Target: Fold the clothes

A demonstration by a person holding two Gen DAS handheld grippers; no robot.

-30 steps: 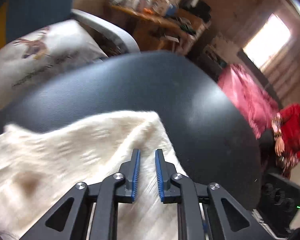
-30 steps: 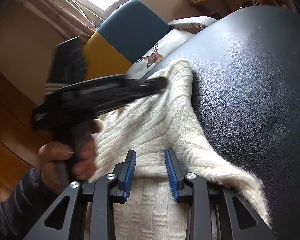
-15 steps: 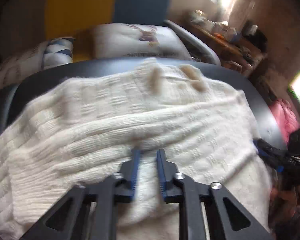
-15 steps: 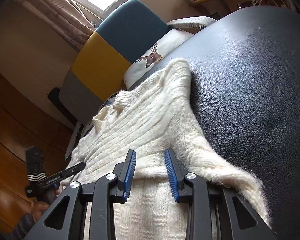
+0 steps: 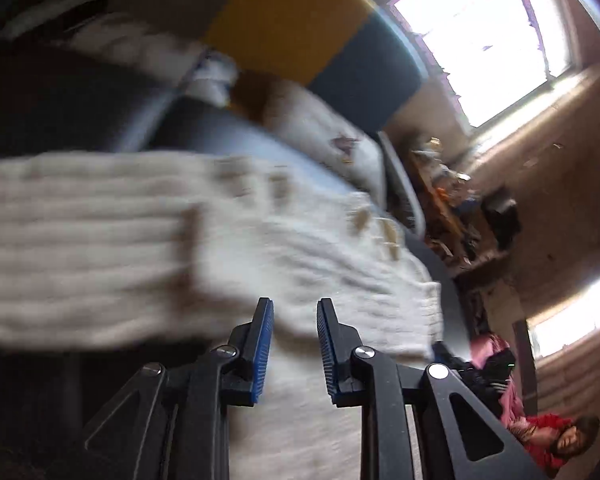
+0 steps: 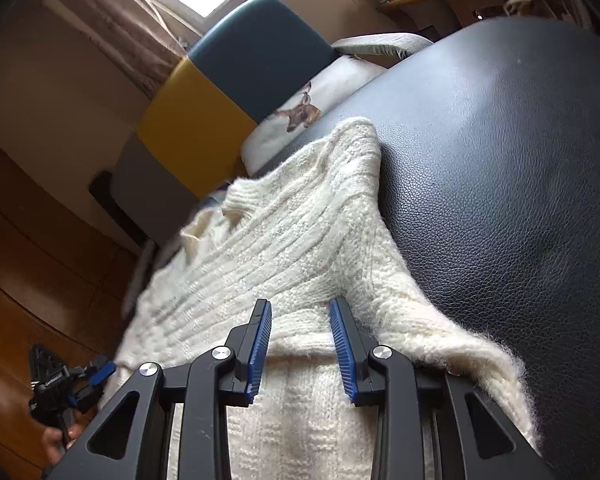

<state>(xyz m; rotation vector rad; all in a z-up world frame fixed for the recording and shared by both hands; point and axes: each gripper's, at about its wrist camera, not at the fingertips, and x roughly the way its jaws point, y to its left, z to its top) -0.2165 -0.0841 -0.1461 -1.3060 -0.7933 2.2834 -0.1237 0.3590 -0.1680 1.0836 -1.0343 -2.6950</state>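
- Right gripper, bottom centre of its view: jaws spread, nothing pinched, the blue pads over a folded band of the sweater.
- The sweater is cream, thick ribbed knit with fuzzy edges; it lies on the black leather worktop, running from the bottom centre up to a rounded fold at mid-frame.
- Its right edge curls over the leather; a loose hairy flap trails to the lower right. Right of it the worktop is bare up to the top right.
- Lower left of the right view: a hand holds the left gripper off the sweater's left edge, low beside the worktop.
- Left view, blurred: left gripper jaws spread and empty, the sweater filling the left and centre as a wide band, with dark space beneath its near edge at lower left.
- Beyond the sweater: a white deer cushion, then a blue-and-yellow chair back.
- Far right of the left view: a person in red sits low.
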